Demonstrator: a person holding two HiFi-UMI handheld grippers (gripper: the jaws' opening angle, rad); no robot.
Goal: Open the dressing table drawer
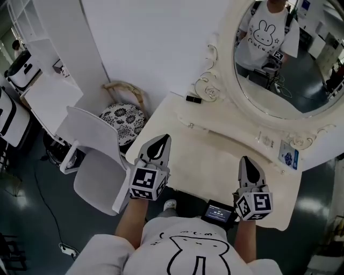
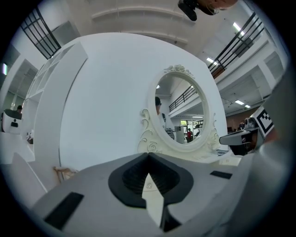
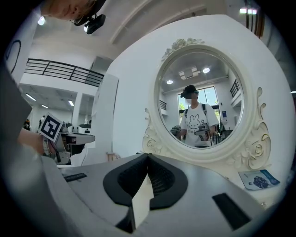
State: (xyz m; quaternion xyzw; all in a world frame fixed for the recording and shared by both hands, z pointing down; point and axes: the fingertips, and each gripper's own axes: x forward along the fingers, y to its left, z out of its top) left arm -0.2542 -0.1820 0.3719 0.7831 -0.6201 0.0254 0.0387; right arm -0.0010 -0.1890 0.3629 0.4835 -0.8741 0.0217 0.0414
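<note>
Staged bedroom corner inside a big open lab or studio hall, not a real home. Head view:
- cream dressing table (image 1: pixel 215 161) with ornate oval mirror (image 1: pixel 290 70) at 1 o'clock
- plain white wall panel (image 1: pixel 156 48) behind it at 12
- white chair (image 1: pixel 94 166) and patterned stool (image 1: pixel 124 119) at 10
- open white shelving (image 1: pixel 21 16) farther out at 10
- glossy grey floor (image 1: pixel 21 236) at 8

Gripper views show the panel stopping short of a high ceiling, a mezzanine railing (image 3: pixel 64 71) and strip lights (image 2: pixel 238 27). The mirror reflects desks and gear.
</note>
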